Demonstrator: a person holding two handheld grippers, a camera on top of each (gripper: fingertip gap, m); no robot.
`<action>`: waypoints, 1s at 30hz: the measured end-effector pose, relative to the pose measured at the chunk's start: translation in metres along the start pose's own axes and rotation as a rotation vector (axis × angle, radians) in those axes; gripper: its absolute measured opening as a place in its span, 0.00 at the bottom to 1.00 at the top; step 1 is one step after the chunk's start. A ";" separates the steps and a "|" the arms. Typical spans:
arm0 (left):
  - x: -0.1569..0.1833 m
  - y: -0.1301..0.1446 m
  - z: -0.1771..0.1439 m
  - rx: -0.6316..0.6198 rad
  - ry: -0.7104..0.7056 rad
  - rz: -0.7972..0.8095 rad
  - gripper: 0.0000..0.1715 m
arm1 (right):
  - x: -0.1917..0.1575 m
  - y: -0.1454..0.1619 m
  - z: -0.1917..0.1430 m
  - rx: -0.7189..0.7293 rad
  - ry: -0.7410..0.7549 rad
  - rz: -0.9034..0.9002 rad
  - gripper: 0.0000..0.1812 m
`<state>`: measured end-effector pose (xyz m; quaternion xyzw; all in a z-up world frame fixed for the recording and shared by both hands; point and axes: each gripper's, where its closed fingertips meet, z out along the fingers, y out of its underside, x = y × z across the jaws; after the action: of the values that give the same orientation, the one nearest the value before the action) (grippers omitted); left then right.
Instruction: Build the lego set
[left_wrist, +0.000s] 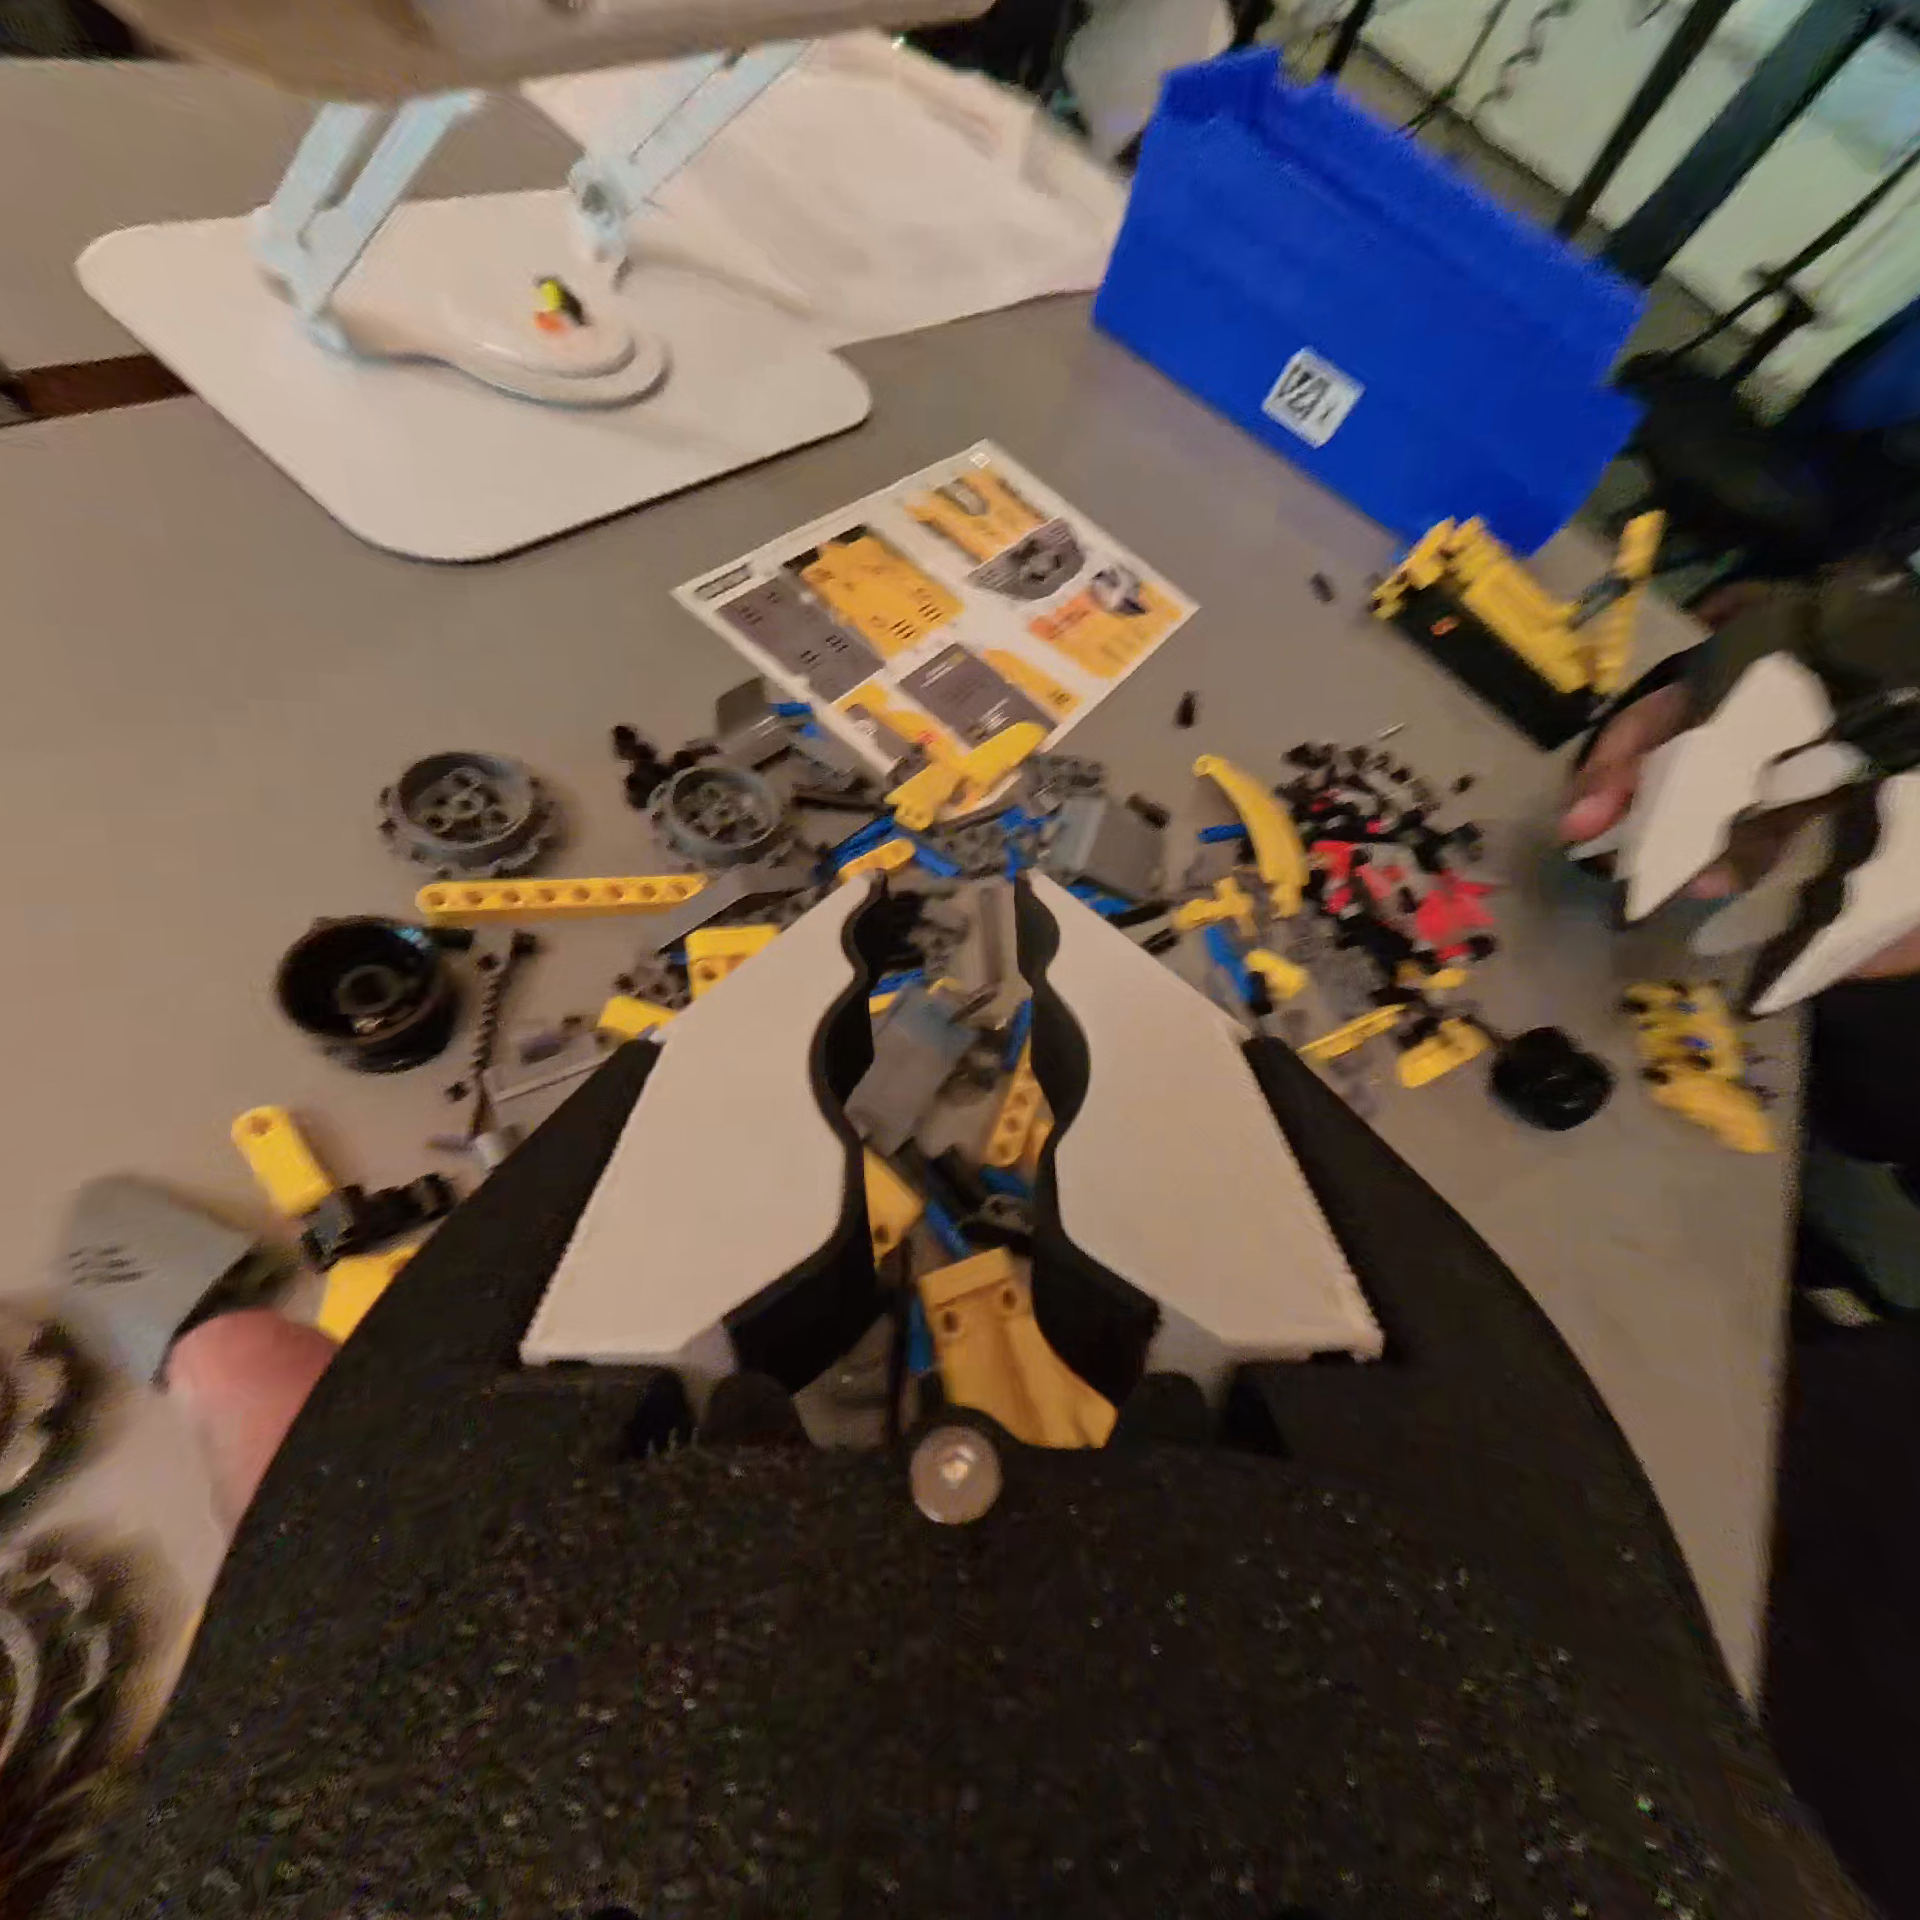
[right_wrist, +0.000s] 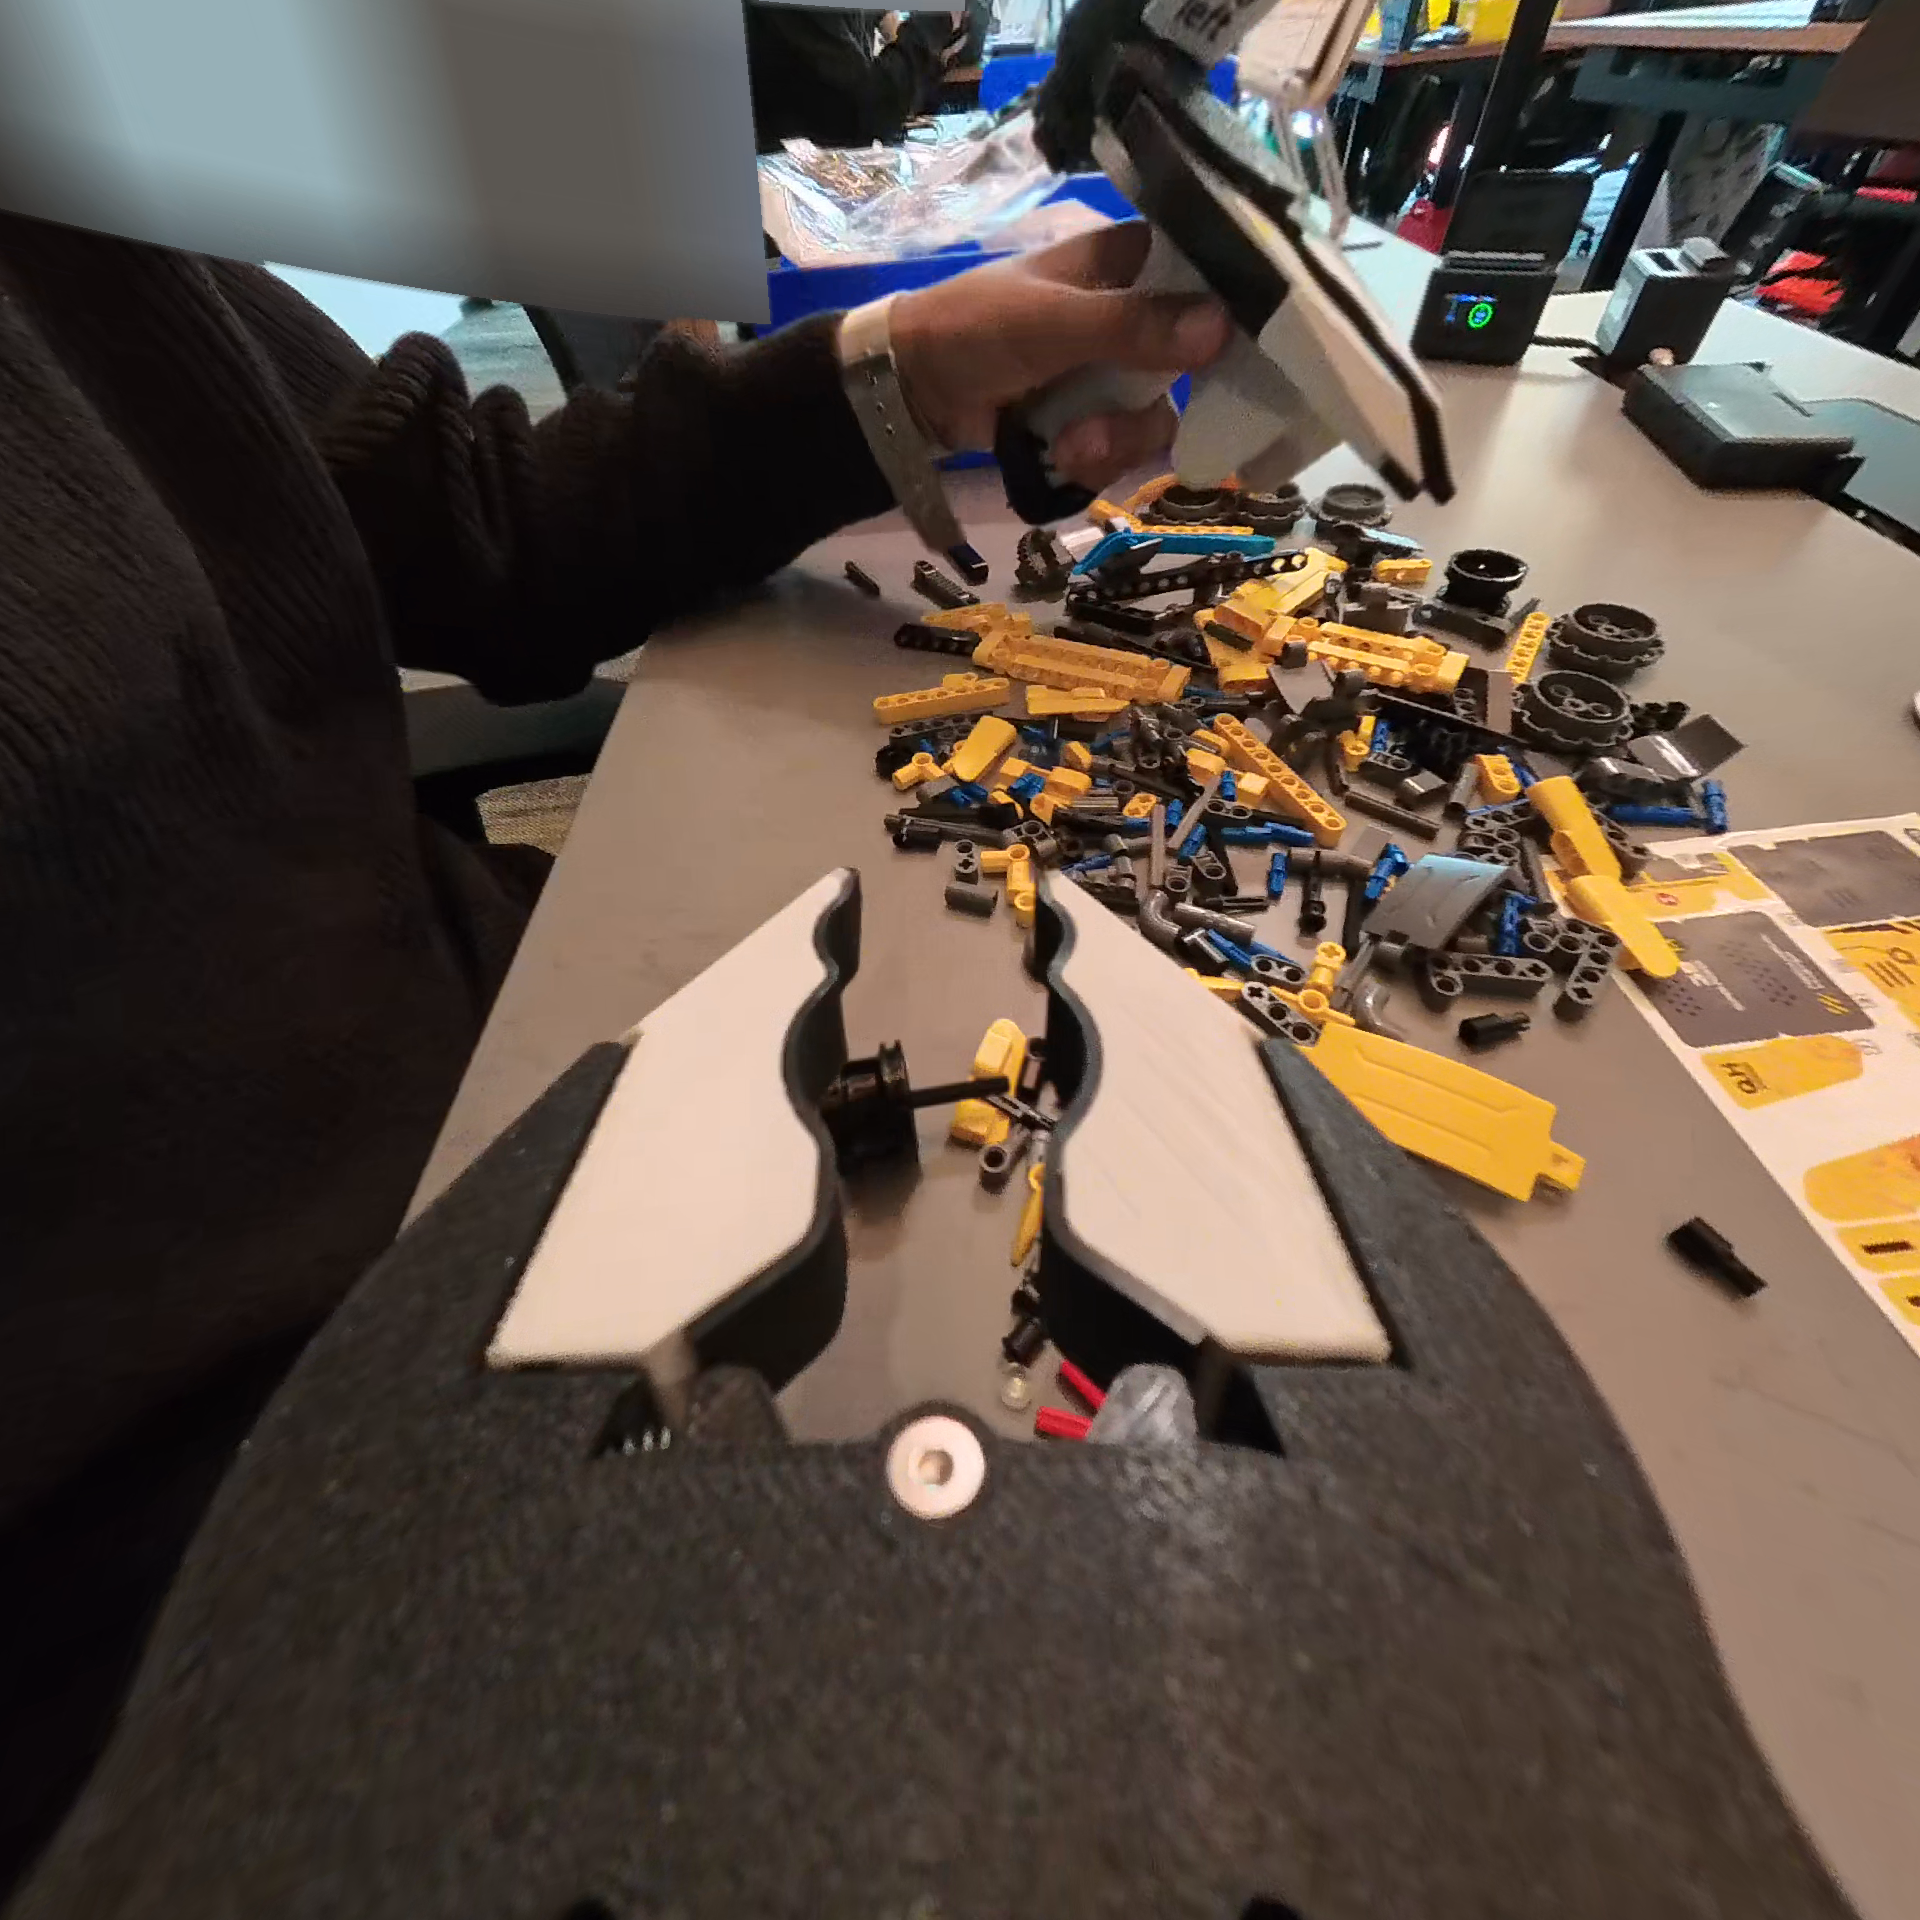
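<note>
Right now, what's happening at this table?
A person holds two grippers over a pile of building-toy parts on a grey table. The left gripper hovers open above the pile. The right gripper is open, low near a black wheel on an axle. Neither holds anything. A sticker sheet lies beside the pile.

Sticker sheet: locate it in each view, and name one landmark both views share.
Left wrist view: sticker sheet at centre, beyond the parts pile, short of the blue bin.
Right wrist view: sticker sheet at the right edge, cut off, right of the parts pile.
Shared landmark: the parts pile.
</note>
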<state>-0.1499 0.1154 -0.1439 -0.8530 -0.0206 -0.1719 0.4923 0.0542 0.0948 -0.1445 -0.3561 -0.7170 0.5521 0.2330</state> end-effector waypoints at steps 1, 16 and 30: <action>-0.009 0.009 0.001 -0.041 -0.063 0.046 0.15 | 0.001 0.001 0.000 -0.005 0.004 0.002 0.18; -0.046 0.053 0.003 -0.261 -0.265 0.088 0.25 | 0.019 0.017 0.001 -0.102 0.131 -0.061 0.18; -0.045 0.063 0.007 -0.325 -0.269 0.110 0.14 | 0.020 0.022 0.000 -0.153 0.155 -0.083 0.18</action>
<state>-0.1777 0.0951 -0.2134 -0.9363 -0.0113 -0.0305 0.3496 0.0468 0.1132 -0.1672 -0.3846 -0.7510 0.4563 0.2825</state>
